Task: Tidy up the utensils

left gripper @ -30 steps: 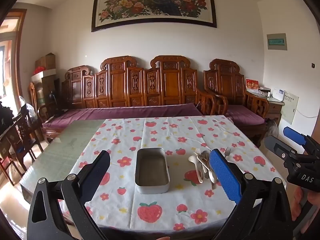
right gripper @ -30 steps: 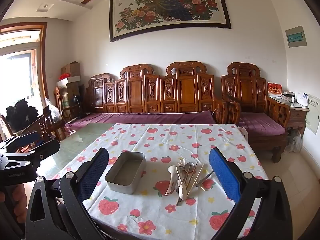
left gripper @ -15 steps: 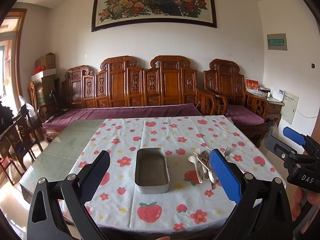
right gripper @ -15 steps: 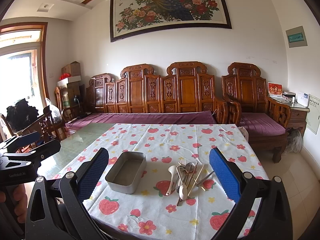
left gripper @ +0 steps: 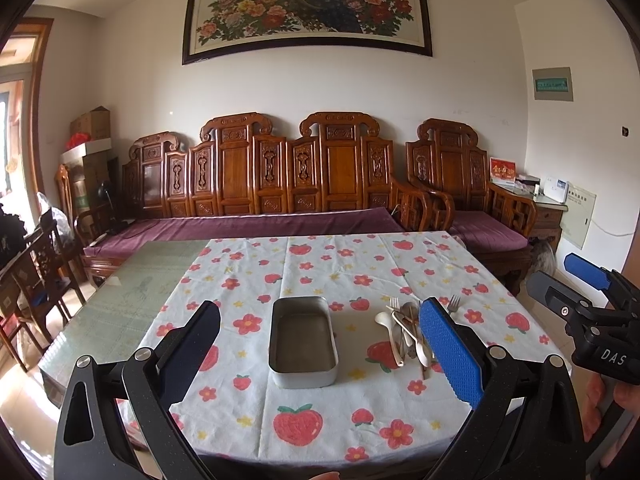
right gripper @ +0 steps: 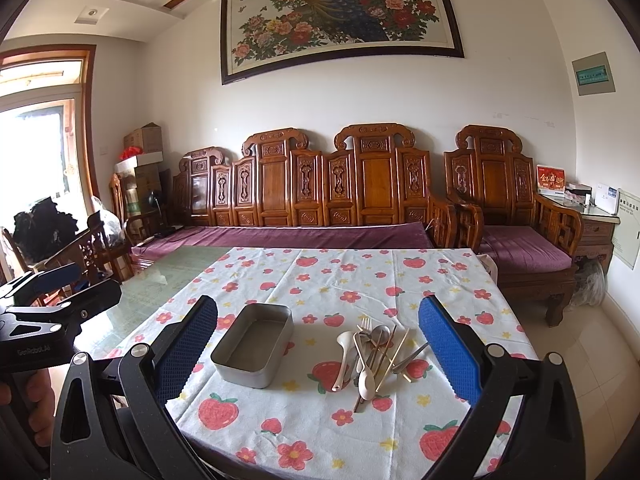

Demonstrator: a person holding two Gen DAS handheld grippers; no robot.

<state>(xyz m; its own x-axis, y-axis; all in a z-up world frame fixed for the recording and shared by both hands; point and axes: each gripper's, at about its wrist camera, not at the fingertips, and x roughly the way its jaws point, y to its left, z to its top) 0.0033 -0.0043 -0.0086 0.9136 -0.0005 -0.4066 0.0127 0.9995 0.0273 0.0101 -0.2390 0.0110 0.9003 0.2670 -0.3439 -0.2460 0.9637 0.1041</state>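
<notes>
A rectangular metal tin (left gripper: 303, 342) with rounded corners sits open and empty at lower centre. Right of it, apart, lies a loose pile of utensils (right gripper: 370, 354): white spoons, metal forks, chopsticks, overlapping.

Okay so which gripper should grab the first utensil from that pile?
Probably the right gripper: the utensil pile sits between its open fingers, while the left gripper frames the empty metal tin.
</notes>
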